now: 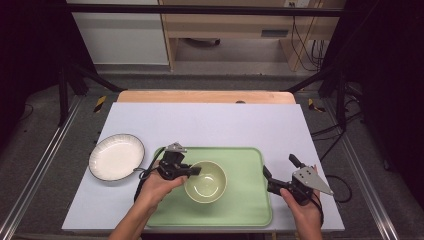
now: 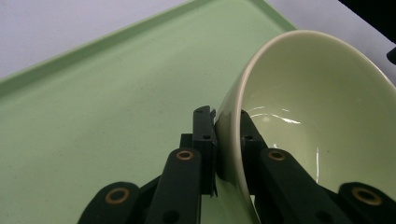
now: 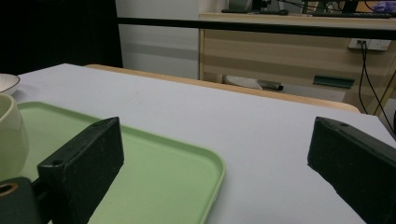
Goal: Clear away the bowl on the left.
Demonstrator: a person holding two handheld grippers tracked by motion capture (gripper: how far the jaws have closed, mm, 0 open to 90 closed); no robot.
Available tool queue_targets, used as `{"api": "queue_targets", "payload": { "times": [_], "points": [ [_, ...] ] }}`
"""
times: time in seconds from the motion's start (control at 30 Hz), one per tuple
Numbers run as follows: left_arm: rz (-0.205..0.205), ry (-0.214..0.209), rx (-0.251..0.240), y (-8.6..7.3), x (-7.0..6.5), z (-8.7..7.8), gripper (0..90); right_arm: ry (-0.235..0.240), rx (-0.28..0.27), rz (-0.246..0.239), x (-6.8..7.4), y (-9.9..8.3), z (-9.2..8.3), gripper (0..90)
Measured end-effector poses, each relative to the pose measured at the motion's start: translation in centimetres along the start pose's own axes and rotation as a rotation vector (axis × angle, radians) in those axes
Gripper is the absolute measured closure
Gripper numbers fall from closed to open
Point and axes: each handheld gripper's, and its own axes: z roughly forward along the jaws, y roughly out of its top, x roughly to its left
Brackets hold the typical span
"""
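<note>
A pale green bowl [image 1: 206,181] stands on the green tray [image 1: 244,200] in the high view. My left gripper [image 1: 192,171] is shut on the bowl's left rim. In the left gripper view one jaw presses the outside wall and the other the inside of the bowl [image 2: 317,102], over the tray [image 2: 102,107]. My right gripper [image 1: 280,173] stands open at the tray's right edge with nothing between its jaws. The right gripper view looks across the tray [image 3: 163,172], with the bowl [image 3: 11,135] at its left edge.
A white plate with a dark rim [image 1: 116,157] lies left of the tray on the white table sheet [image 1: 215,125]; its edge [image 3: 7,83] peeks in at the far left of the right gripper view. Wooden furniture and cables stand beyond the table's far edge.
</note>
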Motion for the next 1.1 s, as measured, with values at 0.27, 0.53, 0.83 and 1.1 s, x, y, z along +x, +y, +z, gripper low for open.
{"api": "queue_targets", "payload": {
  "times": [0.27,0.53,0.83,1.1],
  "points": [
    [0.000,-0.002,0.012,-0.1,0.5,-0.2,82.3,-0.009,0.000,-0.004,-0.1,0.0,-0.2,3.8],
    [-0.002,0.008,0.028,-0.1,0.7,0.3,82.3,-0.016,-0.003,0.005,-0.3,0.1,-0.3,3.9],
    [-0.002,0.028,0.037,0.0,0.8,1.0,82.2,-0.019,-0.001,0.006,-0.3,0.0,-0.3,3.9],
    [-0.027,0.017,0.046,0.0,1.4,1.2,82.3,-0.013,0.006,-0.002,-0.1,0.0,-0.1,3.9]
  ]
}}
